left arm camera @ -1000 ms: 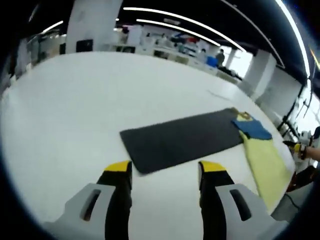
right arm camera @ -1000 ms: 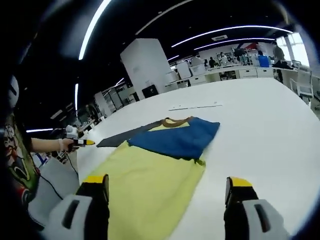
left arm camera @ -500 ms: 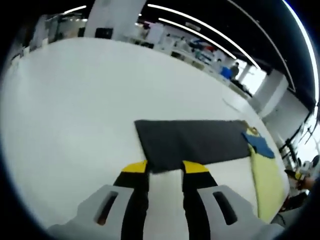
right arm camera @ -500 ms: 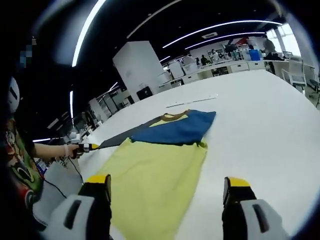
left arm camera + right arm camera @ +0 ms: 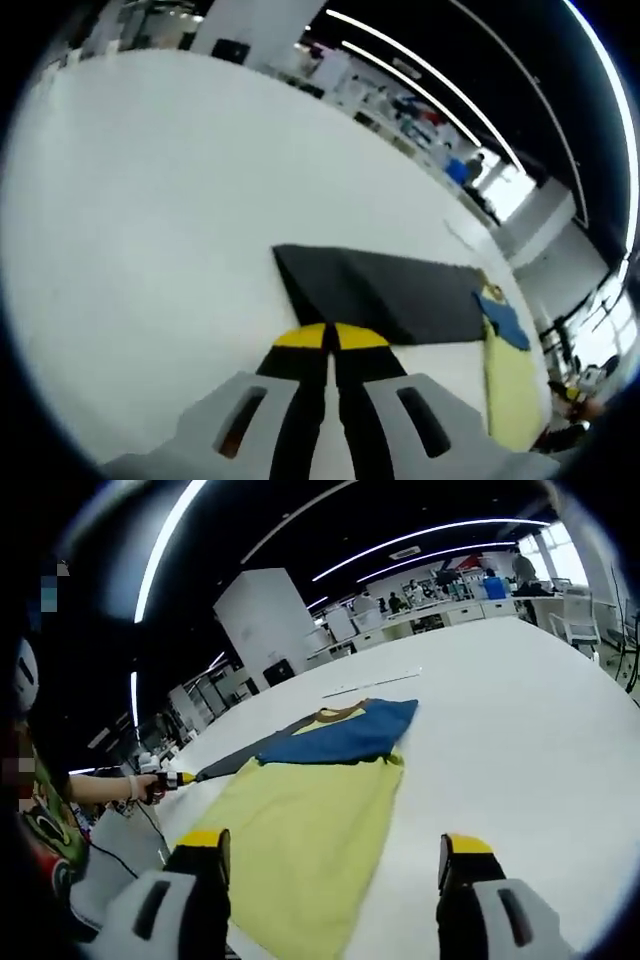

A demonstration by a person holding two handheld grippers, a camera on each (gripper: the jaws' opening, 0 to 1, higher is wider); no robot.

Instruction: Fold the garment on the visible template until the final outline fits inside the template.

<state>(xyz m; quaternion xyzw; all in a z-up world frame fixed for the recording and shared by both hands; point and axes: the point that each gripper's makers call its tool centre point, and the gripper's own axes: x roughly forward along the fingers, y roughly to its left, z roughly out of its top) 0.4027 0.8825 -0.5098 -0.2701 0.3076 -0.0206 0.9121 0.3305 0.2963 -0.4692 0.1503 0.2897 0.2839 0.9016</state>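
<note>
On white table (image 5: 150, 200), garment (image 5: 310, 800) lies flat, yellow body w/ blue top; its dark sleeve (image 5: 385, 295) stretches sideways. L gripper (image 5: 331, 338) is pinched on sleeve's near edge; R gripper (image 5: 330, 850) gapes wide over yellow hem, holding nothing. Lift sleeve low, carry across body, no dragging.

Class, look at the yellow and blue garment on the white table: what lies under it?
A dark grey sheet, probably the template, sticks out from under the garment at its blue end, lying on the white table. How far the sheet runs beneath the garment is covered.
</note>
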